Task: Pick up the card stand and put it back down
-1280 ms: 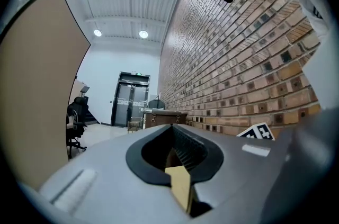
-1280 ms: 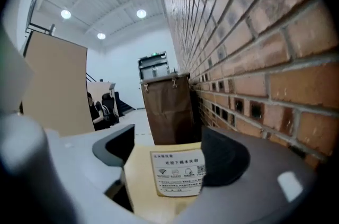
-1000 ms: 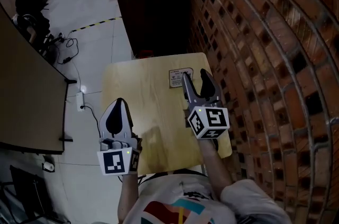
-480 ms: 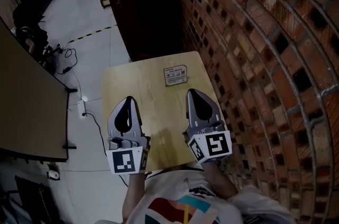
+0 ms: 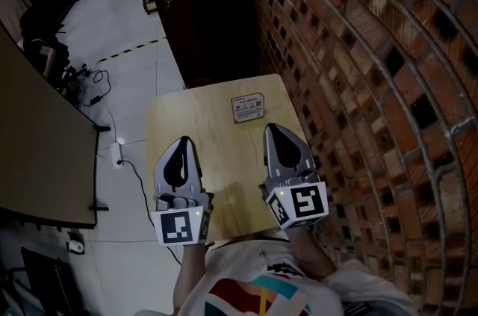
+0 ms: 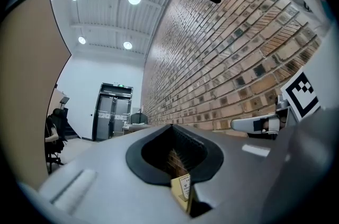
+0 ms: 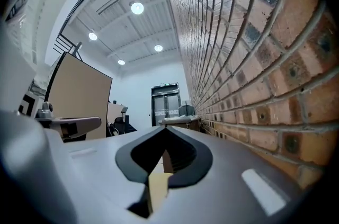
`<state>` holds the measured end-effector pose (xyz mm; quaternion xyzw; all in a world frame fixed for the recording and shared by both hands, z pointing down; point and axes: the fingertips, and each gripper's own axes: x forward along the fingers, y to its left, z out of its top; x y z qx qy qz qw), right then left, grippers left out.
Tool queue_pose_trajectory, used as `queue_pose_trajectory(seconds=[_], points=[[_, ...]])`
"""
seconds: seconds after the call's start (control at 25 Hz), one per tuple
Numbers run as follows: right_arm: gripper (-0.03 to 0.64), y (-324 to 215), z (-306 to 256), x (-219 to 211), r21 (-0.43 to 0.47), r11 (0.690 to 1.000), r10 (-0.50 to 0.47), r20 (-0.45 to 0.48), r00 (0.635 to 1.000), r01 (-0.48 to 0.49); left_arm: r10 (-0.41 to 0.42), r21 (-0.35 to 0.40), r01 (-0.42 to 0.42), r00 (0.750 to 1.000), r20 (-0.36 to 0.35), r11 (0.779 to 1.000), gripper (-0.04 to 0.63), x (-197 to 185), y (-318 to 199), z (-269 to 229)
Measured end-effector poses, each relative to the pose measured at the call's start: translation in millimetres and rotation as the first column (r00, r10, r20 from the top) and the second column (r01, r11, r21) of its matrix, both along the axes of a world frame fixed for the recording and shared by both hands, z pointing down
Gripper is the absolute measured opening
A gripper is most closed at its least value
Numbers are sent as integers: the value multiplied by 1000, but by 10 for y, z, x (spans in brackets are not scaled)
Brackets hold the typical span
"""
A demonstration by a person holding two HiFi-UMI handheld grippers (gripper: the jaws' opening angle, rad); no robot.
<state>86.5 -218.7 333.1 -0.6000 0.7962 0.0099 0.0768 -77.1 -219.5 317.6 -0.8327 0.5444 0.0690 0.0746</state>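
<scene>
The card stand [image 5: 247, 107] is a small printed card that rests by itself at the far right of the wooden table [image 5: 213, 150]. My right gripper [image 5: 272, 129] is shut and empty, hovering over the table's near right, well short of the stand. Level with it at the near left, my left gripper [image 5: 184, 141] is also shut and empty. In the left gripper view the stand [image 6: 184, 188] shows through the slot under the shut jaws, and the right gripper [image 6: 259, 123] shows at the side. In the right gripper view only a table strip [image 7: 158, 186] shows through the slot.
A brick wall [image 5: 358, 45] runs close along the table's right side. A dark cabinet [image 5: 209, 16] stands just beyond the far edge. At left is a brown partition [image 5: 37, 135], with cables [image 5: 86, 75] and a power strip [image 5: 116, 150] on the floor.
My right gripper was open right at the card stand; it has pulled back toward the person and shut with nothing in it. The stand stays on the table. The left gripper barely moved.
</scene>
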Motion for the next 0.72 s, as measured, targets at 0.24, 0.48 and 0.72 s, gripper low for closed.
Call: queue_pose_trajectory(seconds=[0.24,0.48,0.72], points=[[0,-28,-4,-84,-2,1000,-24,-23,999,24,-11,-11,11,1000,-6,1000,5,-36,-13,21],[0,-49,-14,-141,-1,999,-45,-43,998,45,-14,-16,14,1000,-8,1000,5,-50,-11,45],[0,-44,34,-209,-14,998,-60,-72,996,59,-27,-21,26,1000,-10,999,5,-109,-4,62]])
